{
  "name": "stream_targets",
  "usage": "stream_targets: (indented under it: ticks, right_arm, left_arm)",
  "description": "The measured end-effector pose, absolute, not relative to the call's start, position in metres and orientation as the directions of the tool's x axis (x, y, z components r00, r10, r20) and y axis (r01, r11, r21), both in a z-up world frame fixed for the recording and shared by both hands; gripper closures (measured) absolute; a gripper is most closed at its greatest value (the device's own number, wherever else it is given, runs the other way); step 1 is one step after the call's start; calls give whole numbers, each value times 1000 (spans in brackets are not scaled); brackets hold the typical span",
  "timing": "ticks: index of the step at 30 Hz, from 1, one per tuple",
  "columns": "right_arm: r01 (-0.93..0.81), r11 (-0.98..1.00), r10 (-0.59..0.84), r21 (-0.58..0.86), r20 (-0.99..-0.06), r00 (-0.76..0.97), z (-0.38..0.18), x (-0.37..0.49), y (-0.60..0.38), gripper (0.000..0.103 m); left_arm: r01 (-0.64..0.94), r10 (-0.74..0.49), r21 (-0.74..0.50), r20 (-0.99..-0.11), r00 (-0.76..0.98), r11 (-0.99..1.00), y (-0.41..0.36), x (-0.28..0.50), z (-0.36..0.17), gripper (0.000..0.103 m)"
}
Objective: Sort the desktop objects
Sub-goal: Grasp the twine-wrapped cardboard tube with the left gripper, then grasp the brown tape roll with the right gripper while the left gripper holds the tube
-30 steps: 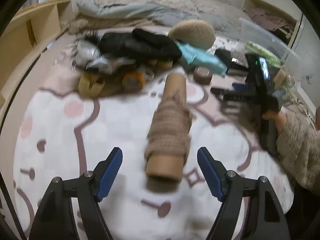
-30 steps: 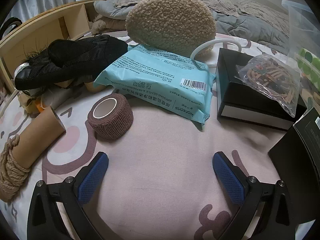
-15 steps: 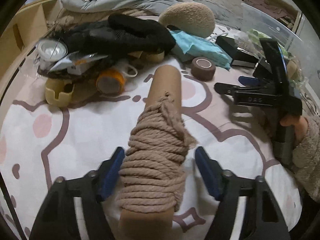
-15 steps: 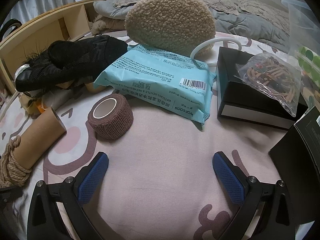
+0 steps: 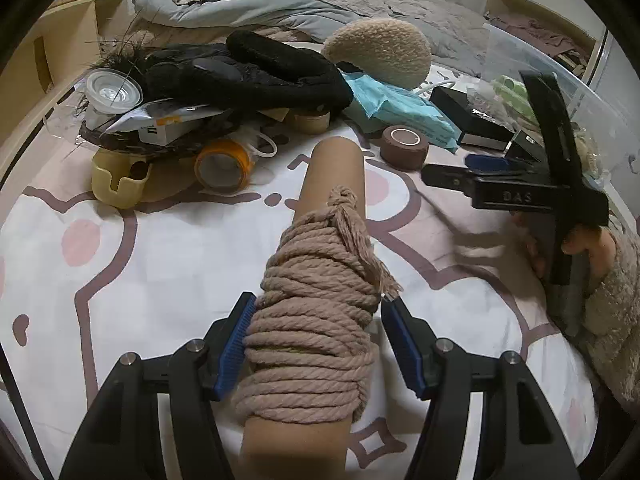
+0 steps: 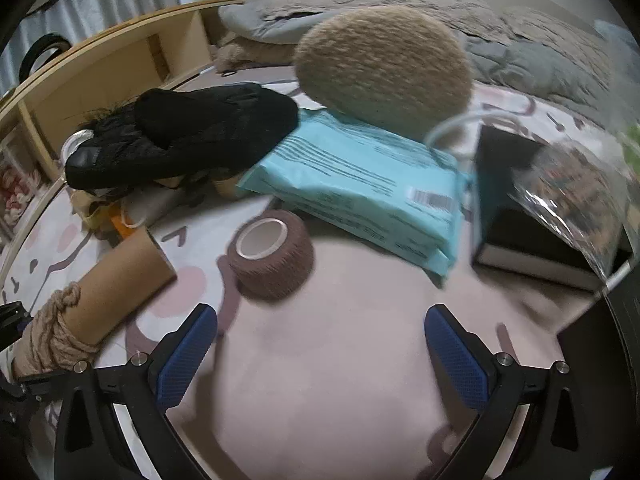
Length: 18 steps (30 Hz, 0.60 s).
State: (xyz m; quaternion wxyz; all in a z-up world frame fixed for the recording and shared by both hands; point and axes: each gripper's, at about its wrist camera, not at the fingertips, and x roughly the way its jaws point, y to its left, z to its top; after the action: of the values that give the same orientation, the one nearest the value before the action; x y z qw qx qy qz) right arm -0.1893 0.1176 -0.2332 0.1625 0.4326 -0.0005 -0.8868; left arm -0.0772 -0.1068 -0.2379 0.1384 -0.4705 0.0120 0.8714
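Observation:
A cardboard tube wound with beige rope (image 5: 316, 312) lies on the patterned bed cover, pointing away from me. My left gripper (image 5: 318, 344) has closed its blue pads on the rope winding. The tube also shows at the lower left of the right wrist view (image 6: 92, 296). My right gripper (image 6: 320, 356) is open and empty, low over the cover, just short of a brown bandage roll (image 6: 272, 256). In the left wrist view the right gripper (image 5: 516, 188) hovers at the right, near that roll (image 5: 404, 148).
Behind lie a teal wipes pack (image 6: 360, 188), a black box (image 6: 520, 216), a clear bag of bands (image 6: 580, 200), a fuzzy beige cushion (image 6: 384, 80), black gloves (image 5: 248, 76), an orange tape roll (image 5: 224, 164) and a yellow holder (image 5: 116, 180). A wooden shelf (image 6: 120, 76) stands left.
My left gripper moved forward over the tube and closed on its rope winding. My right gripper shifted slightly, bringing the bandage roll closer, and stayed open.

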Motion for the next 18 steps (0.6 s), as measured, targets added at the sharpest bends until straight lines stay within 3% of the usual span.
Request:
stream_targets:
  ticks: [4, 14, 18]
  right_arm:
    - [331, -934, -305, 132, -775, -554, -231, -194, 105, 14]
    - [392, -910, -339, 138, -791, -509, -225, -213, 87, 15]
    - [399, -915, -279, 67, -819, -502, -228, -222, 73, 34]
  left_arm:
    - [-252, 234, -116, -827, -512, -961, -107, -76, -239, 39]
    - [-239, 232, -125, -835, -499, -963, -108, -78, -240, 39]
    - [-242, 220, -110, -841, -495, -964, -105, -78, -241, 39]
